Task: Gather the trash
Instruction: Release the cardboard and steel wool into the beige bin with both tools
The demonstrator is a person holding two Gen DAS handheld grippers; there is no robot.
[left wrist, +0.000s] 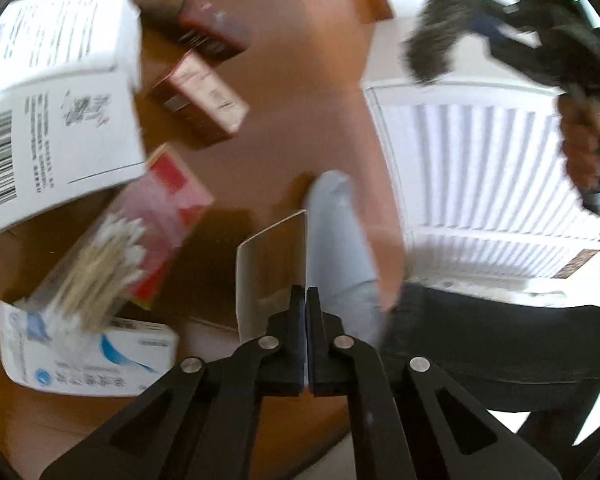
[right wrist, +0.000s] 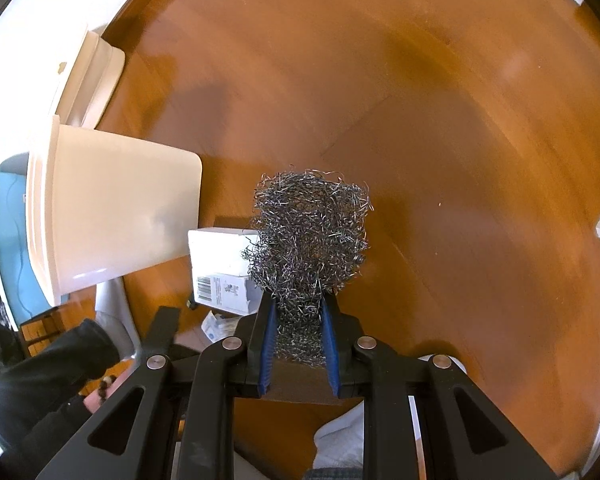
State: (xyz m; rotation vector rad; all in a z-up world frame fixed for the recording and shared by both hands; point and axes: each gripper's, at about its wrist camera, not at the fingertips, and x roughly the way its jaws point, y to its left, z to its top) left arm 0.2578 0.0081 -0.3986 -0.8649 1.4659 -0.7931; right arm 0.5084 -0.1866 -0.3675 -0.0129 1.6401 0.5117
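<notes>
1. Right gripper (right wrist: 298, 320) clamps steel wool scourer (right wrist: 310, 232), held above wooden table (right wrist: 440, 120).
2. Left gripper (left wrist: 305, 300) pinches thin card (left wrist: 272, 264) edge, near cotton swab box (left wrist: 100, 264).
3. White bin (right wrist: 112, 216) sits left.

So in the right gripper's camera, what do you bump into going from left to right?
Black sleeve → white plastic bin → white barcode box → steel wool pinched in the right gripper → bare wooden floor.
</notes>
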